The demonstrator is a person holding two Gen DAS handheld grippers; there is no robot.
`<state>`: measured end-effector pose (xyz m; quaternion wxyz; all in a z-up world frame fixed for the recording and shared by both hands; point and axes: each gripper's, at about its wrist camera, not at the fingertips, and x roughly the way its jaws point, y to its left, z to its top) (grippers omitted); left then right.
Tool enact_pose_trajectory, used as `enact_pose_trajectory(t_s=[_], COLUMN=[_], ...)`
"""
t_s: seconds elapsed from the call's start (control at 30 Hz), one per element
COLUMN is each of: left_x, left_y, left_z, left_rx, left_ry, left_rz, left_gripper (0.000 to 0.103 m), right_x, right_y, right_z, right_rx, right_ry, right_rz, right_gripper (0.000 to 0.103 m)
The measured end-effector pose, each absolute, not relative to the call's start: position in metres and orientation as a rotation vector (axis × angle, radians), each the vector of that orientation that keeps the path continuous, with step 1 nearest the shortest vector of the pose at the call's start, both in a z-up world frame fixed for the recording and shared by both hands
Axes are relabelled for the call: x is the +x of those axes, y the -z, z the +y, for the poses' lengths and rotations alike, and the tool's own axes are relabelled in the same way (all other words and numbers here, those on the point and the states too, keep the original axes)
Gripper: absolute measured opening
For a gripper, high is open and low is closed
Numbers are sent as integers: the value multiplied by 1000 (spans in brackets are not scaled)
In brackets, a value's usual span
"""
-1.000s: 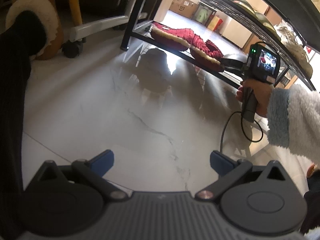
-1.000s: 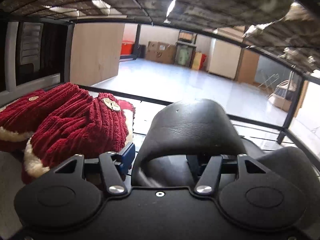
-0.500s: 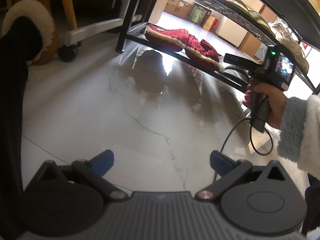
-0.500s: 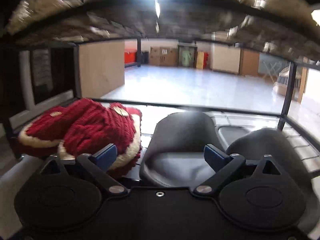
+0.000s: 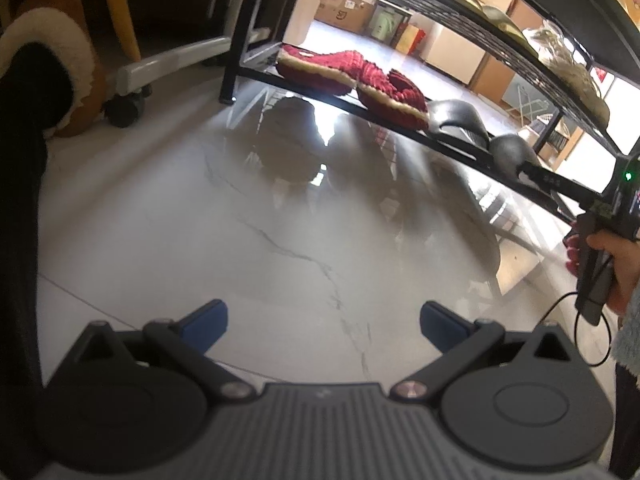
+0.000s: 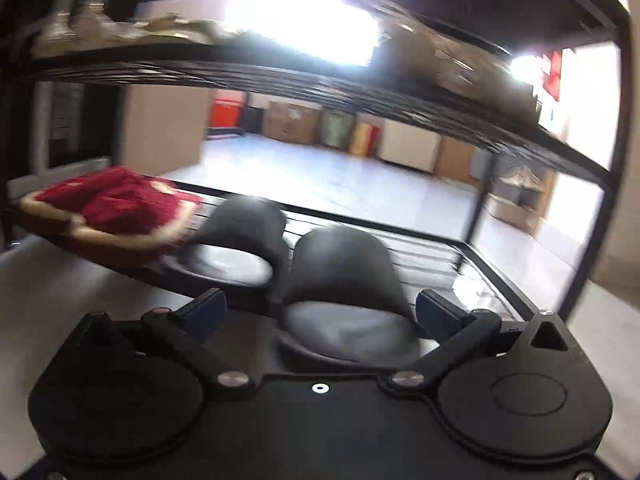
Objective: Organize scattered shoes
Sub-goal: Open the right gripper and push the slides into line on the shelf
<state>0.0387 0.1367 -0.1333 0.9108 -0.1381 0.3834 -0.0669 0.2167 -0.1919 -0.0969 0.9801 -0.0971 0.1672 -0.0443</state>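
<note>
Two red knit slippers (image 5: 352,80) (image 6: 108,210) lie side by side on the bottom wire shelf (image 5: 460,148) of a black rack. To their right on the same shelf sit two black slippers (image 5: 460,120) (image 6: 340,268), toes pointing away. My right gripper (image 6: 318,312) is open just in front of the nearer black slipper, holding nothing. Over the bare floor, my left gripper (image 5: 324,320) hangs open and empty. In the left wrist view a hand (image 5: 624,256) holds the right gripper's handle at the far right edge.
Pale shoes (image 5: 572,68) rest on the upper shelf. A brown fur-lined boot (image 5: 60,64) and a wheeled chair base (image 5: 132,76) stand at the left on the marble floor (image 5: 240,240). A black-clad leg (image 5: 16,240) fills the left edge.
My right gripper opened, let go of the black slipper and drew back out from under the shelf. The left gripper stayed open and hardly moved.
</note>
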Motion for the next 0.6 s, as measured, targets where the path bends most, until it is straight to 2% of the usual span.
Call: enact_pose_trajectory(t_s=[0.6], left_x=[45], left_y=[146], left_z=[136], left_rx=[-282], left_ry=[120], left_rz=[846], left_gripper=[103], right_x=[239], right_y=[114], right_z=[-217], right_rx=[-183], right_ry=[77], right_rz=[390], right_gripper=[103])
